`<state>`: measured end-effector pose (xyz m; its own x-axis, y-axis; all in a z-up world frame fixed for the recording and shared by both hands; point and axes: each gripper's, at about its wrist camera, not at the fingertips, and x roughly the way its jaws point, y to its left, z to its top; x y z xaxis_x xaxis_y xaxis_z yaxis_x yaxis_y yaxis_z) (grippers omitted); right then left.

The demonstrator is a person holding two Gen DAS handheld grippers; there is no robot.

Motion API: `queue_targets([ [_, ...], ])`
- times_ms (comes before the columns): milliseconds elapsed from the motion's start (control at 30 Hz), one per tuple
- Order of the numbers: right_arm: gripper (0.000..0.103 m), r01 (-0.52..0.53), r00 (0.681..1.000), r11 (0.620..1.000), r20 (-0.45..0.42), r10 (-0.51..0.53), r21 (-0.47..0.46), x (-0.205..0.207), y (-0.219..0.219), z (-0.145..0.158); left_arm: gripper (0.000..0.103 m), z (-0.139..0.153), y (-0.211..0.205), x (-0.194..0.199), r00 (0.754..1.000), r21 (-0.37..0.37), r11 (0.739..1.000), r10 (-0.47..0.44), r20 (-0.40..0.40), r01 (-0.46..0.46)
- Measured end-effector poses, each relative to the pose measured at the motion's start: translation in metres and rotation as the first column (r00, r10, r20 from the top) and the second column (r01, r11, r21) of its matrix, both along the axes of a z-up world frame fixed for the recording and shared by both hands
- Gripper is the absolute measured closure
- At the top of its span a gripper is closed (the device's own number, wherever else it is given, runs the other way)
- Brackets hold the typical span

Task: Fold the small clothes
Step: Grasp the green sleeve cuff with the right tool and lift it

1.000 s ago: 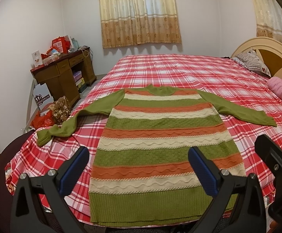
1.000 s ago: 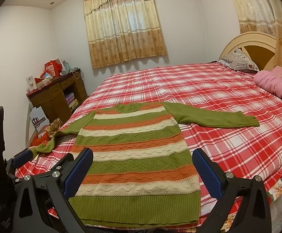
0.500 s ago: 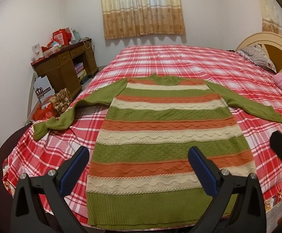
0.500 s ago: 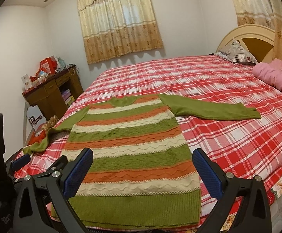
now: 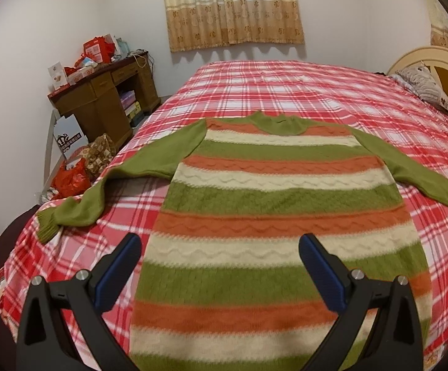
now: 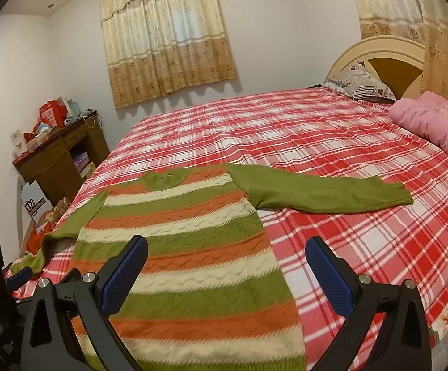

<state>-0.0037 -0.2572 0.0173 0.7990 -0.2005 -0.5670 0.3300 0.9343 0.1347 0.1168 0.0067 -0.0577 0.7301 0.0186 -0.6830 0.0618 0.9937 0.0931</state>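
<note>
Striped sweater [image 6: 190, 247] flat on plaid bed [image 6: 332, 142], sleeves spread left and right. Right gripper [image 6: 225, 273] wide apart above near hem, holding nothing.

Sweaters [image 5: 273, 222]: one, striped green, orange and cream
Sleeves: two, both green
Grippers: two, left gripper [image 5: 219, 252] and right gripper [image 6: 226, 252]
Beds [image 6: 332, 142]: one, in red plaid
Pillows [image 6: 361, 85]: one, patterned
Pink quilts [image 6: 434, 123]: one
Desks [image 5: 100, 105]: one, wooden
Curtains [image 5: 233, 6]: two windows' worth
Headboards [image 6: 375, 52]: one
</note>
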Motion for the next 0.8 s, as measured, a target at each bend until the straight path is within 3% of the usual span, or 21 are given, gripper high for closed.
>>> queue_targets([
  [333, 0.001, 0.098, 0.993, 0.992, -0.075, -0.092, 0.083, 0.028, -0.068, -0.044, 0.0, -0.022, 0.01, 0.07, 0.999, -0.064, 0.997, -0.032, 0.007, 0.032],
  [500, 0.001, 0.211, 0.977, 0.97, -0.065, -0.205, 0.119, 0.019, -0.131, -0.039, 0.0, -0.036, 0.018, 0.105, 0.999, -0.009, 1.0, 0.021, 0.036, -0.021],
  [633, 0.002, 0.36, 0.93, 0.921, 0.023, -0.367, 0.149, -0.001, -0.206, -0.028, 0.0, -0.05, 0.027, 0.12, 0.999, 0.017, 0.999, 0.05, 0.02, -0.051],
  [667, 0.003, 0.427, 0.9, 0.891, 0.025, -0.435, 0.156, -0.006, -0.235, -0.027, 0.0, -0.054, 0.029, 0.121, 0.998, 0.012, 0.998, 0.053, 0.016, -0.054],
  [733, 0.014, 0.485, 0.868, 0.854, 0.013, -0.496, 0.187, -0.012, -0.272, -0.029, 0.0, -0.064, 0.035, 0.125, 0.998, 0.0, 0.998, 0.062, 0.002, -0.062],
  [800, 0.024, 0.512, 0.851, 0.814, -0.031, -0.525, 0.274, -0.013, -0.319, -0.041, 0.0, -0.076, 0.038, 0.129, 0.996, -0.003, 0.997, 0.079, -0.037, -0.079],
])
